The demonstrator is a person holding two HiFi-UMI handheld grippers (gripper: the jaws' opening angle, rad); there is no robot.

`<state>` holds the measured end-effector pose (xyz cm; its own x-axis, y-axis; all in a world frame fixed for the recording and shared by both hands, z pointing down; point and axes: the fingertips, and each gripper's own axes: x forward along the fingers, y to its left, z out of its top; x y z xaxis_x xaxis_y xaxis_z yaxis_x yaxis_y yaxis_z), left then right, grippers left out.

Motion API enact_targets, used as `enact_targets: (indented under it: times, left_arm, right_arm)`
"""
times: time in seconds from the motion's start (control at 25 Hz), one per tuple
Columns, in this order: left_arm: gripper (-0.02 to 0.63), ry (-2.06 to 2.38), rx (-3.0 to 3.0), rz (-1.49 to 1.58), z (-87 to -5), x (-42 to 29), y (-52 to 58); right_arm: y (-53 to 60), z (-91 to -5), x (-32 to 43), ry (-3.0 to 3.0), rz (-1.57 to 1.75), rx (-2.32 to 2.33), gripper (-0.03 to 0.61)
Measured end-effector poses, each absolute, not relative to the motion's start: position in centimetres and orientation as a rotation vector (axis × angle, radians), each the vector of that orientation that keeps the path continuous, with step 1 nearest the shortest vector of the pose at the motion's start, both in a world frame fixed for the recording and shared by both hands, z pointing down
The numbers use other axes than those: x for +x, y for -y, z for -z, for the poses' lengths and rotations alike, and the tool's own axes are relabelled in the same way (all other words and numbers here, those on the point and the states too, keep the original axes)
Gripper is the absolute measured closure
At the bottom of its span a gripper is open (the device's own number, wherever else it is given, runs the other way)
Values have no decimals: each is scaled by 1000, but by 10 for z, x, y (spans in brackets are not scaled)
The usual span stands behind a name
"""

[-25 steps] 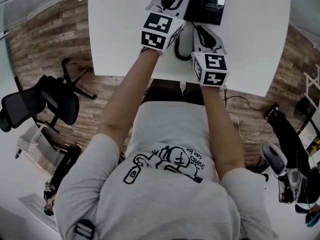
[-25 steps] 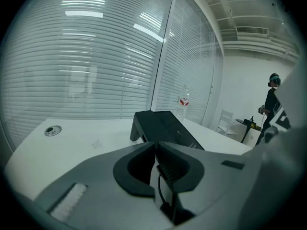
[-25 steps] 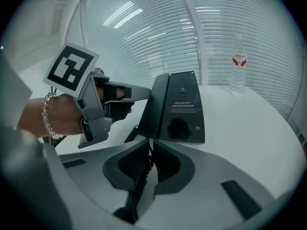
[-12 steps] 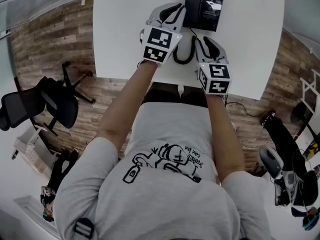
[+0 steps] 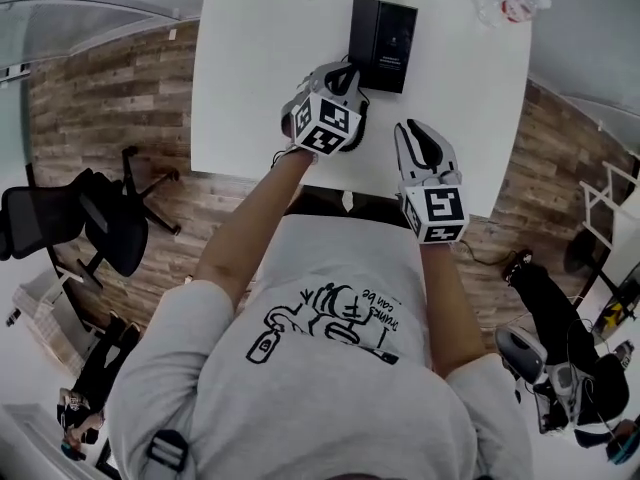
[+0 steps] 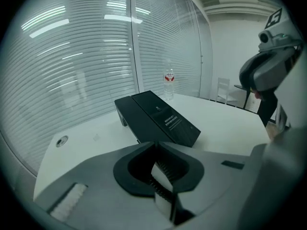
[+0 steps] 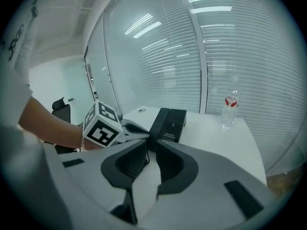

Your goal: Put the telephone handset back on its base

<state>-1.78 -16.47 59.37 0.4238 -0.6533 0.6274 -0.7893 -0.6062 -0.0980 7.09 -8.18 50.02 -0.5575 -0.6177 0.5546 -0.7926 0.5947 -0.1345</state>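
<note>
Head view first: telephone handset [image 5: 363, 28] is lying on its base [image 5: 392, 34], upper middle of the white table [image 5: 250, 88]. Just below-left of it is the left gripper [image 5: 345, 72], with the right gripper [image 5: 415, 133] further down to the right. Left gripper view: jaws pressed together, nothing in them, base dead centre. Right gripper view: jaws apart, just been closing a bit, nothing between them, base mid-frame beyond.
</note>
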Motion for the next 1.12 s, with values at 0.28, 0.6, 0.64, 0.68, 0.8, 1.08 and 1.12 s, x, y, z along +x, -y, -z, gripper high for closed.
enact_targets:
  times: [0.28, 0.6, 0.64, 0.68, 0.8, 1.08, 1.12]
  left_arm:
    - [595, 1357, 2451, -633, -511, -10, 157]
    - [597, 1477, 2454, -337, -385, -12, 132]
    - [597, 1482, 2462, -308, -369, -13, 127]
    - [597, 1485, 2470, -280, -354, -14, 124]
    - [597, 1488, 2493, -200, -311, -11, 115]
    - [597, 1471, 2579, -107, -238, 6, 96]
    - [597, 1470, 2593, -102, -231, 8, 95]
  right_arm:
    - [106, -417, 101, 2485, -395, 1133, 541]
    - [122, -329, 118, 2593, -295, 1134, 551]
    - [121, -319, 118, 2604, -286, 1135, 551]
    - [120, -310, 117, 2616, -278, 1136, 551]
    - [119, -281, 115, 2649, -251, 1134, 551]
    - [105, -214, 114, 2722, -190, 1114, 551]
    - [102, -206, 113, 2731, -177, 1107, 551]
